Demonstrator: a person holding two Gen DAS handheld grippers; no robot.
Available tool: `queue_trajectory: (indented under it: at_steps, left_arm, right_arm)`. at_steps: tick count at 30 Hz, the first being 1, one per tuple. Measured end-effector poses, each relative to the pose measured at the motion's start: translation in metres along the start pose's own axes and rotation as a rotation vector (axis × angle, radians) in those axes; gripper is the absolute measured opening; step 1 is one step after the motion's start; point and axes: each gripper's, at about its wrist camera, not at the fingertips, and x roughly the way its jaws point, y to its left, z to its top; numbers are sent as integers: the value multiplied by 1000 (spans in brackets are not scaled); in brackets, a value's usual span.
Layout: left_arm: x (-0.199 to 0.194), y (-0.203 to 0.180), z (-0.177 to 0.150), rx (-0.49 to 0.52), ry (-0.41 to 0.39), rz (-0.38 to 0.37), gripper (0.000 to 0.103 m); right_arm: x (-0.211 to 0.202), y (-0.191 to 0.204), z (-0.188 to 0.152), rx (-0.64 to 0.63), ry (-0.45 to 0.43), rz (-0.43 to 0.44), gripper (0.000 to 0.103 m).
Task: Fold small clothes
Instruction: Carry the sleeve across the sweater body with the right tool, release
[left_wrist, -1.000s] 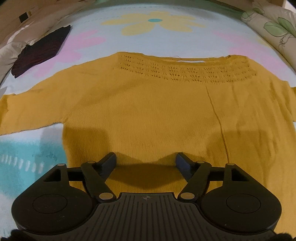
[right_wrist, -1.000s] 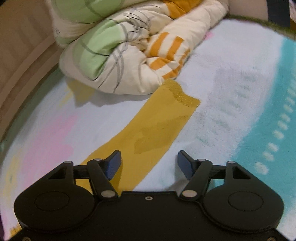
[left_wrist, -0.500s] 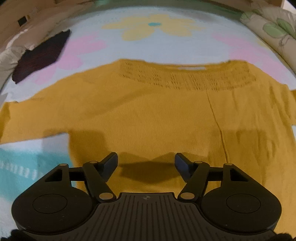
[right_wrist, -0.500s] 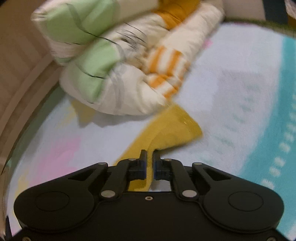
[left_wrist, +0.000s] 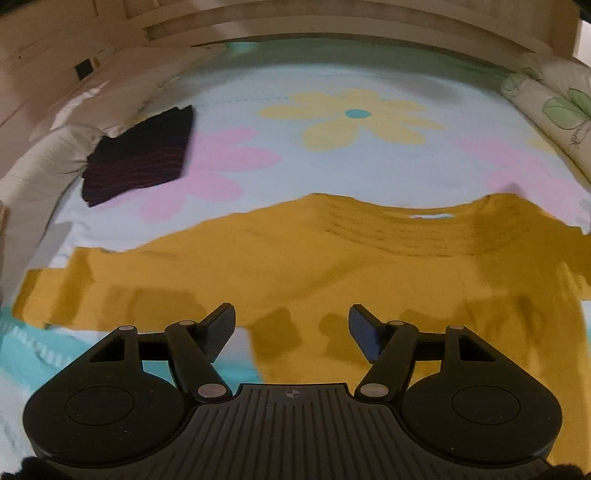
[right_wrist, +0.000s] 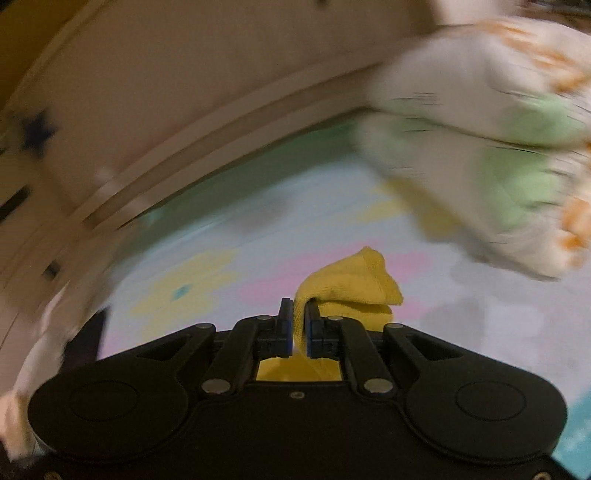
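A mustard-yellow knit sweater (left_wrist: 351, 266) lies spread flat on the flowered bedsheet (left_wrist: 332, 155), neckline at the far side, one sleeve stretched to the left (left_wrist: 74, 295). My left gripper (left_wrist: 291, 325) is open and empty, hovering over the sweater's lower left body near the armpit. In the right wrist view my right gripper (right_wrist: 299, 314) is shut on the yellow sleeve cuff (right_wrist: 354, 284) and holds it lifted above the sheet; the cuff sticks out past the fingertips. That view is motion-blurred.
A folded dark striped garment (left_wrist: 140, 155) lies at the far left of the bed. A rolled quilt with green leaves and orange stripes (right_wrist: 498, 147) lies along the right side. A wooden headboard (left_wrist: 332, 22) bounds the far end.
My right gripper closed on the sleeve cuff, lifted it and swung left. My left gripper drew back and left; it stays open.
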Motion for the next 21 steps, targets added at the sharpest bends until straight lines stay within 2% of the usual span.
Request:
queue_trajectory:
  at_steps: [3,6,13,16,18,20,21]
  left_arm:
    - [8,20,0,-54,20,0,67]
    - [16,39,0,-101,44,13,67]
    - [24,71,3,-186,58,32,67]
    - [27,76,3,-204,61,33,67]
    - [30,75,3,-201,63,21,67]
    - [33,71,5,-193,59,6,67]
    - [34,68,6,-188,57,-3,67]
  right_arm:
    - [22,66,-17,-84,53,98,13]
    - [54,126,-48,-164,116,167,13]
    - [138,209,-144,-329,303,209,13]
    - [153,228,-175,-351,353,236,22]
    - [151,230,-181,-338,372,278,23]
    - [135,221,-181,-330,359,296,45]
    - [130,217,-176,-328,343,293,49]
